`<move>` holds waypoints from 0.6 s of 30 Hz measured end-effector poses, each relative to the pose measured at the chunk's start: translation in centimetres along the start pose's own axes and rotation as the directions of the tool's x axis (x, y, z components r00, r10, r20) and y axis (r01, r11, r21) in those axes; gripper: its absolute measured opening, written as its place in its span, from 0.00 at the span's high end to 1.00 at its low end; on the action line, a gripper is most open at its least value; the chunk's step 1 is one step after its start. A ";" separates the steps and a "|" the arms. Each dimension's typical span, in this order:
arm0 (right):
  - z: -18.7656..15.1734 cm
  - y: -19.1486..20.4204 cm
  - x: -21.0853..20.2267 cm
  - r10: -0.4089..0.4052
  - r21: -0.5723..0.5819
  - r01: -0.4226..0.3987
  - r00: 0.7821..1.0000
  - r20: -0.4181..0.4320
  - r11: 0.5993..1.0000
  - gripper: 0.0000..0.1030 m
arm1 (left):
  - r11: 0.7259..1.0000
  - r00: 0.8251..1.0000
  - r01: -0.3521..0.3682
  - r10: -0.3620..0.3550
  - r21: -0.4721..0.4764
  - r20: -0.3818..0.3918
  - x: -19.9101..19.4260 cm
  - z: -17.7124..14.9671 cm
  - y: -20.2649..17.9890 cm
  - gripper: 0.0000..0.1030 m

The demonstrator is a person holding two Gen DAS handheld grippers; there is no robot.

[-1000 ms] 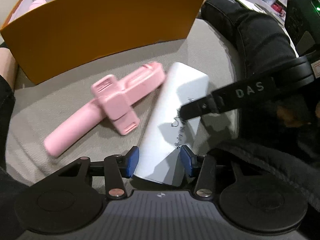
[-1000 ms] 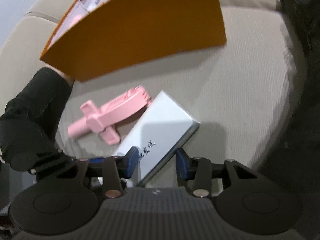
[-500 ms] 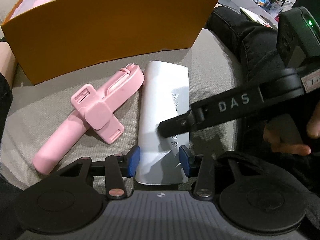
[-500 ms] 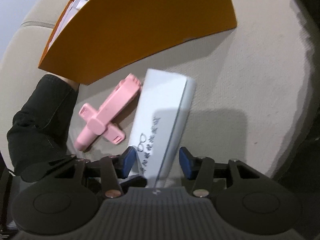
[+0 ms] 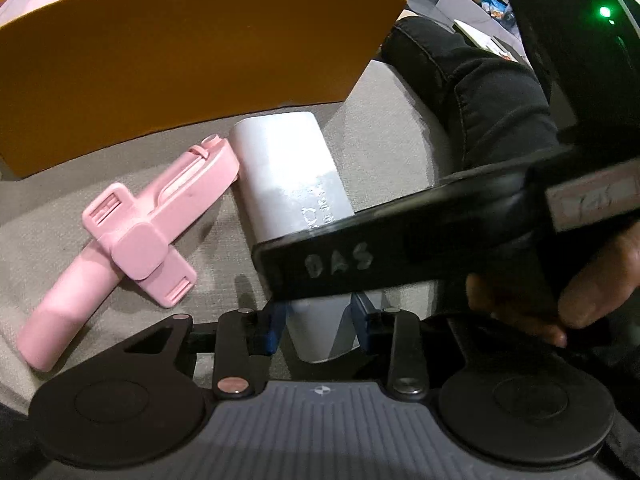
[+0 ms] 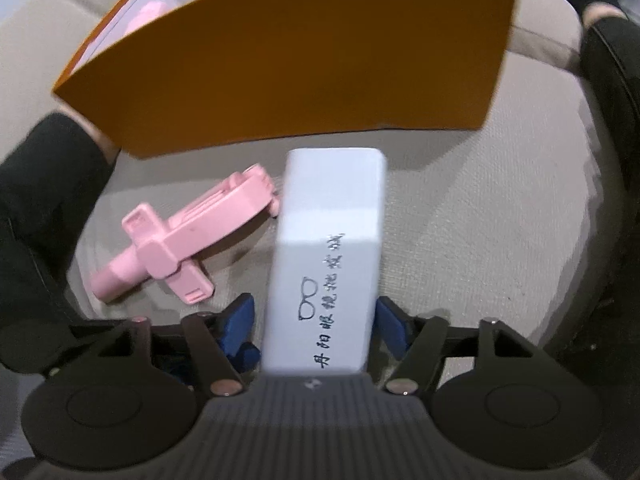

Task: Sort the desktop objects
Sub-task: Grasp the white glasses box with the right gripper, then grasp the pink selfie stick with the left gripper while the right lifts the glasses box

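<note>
White case (image 6: 328, 256) now runs straight ahead between my right gripper (image 6: 316, 320) pads, no longer skewed, right jaws opening wider around it, left gripper (image 5: 318, 320) jaws closing on its near end, pink holder (image 5: 132, 236) left of both.

You work over a beige woven cushion (image 6: 480, 208), seamed at its far edge; beyond it, a pale table (image 5: 476, 8) stands cluttered and blurred.
</note>
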State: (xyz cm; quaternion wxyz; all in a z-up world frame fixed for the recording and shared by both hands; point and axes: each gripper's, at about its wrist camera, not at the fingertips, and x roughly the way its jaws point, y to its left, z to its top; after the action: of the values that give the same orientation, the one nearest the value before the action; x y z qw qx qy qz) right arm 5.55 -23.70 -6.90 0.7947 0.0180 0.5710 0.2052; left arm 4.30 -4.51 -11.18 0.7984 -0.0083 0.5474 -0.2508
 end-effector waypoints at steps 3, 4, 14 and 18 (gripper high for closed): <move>-0.2 0.7 0.3 -0.034 -0.047 0.034 0.999 0.006 0.998 0.31 | 0.998 0.999 -0.053 0.053 0.025 0.014 -1.2 -0.4 0.1 0.62; -0.2 0.7 0.3 -0.040 -0.051 0.040 0.999 0.008 0.998 0.33 | 0.997 0.998 -0.068 0.068 0.030 0.020 -1.8 -0.5 0.2 0.62; -0.2 -1.1 -1.4 -0.105 -0.120 0.112 0.992 0.063 0.986 0.38 | 0.948 0.953 -0.285 0.263 0.144 0.152 -5.7 -0.5 0.4 0.42; -0.1 -2.7 -1.3 -0.088 -0.103 0.091 0.996 0.029 0.991 0.38 | 0.923 0.927 -0.358 0.335 0.139 0.167 -5.1 1.1 1.2 0.42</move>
State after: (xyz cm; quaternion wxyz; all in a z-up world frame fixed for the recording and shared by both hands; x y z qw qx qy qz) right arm 5.96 -26.63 -6.50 0.8098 -0.0466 0.5502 0.1985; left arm 4.32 -1.63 -6.64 0.8646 0.1378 0.4596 -0.1491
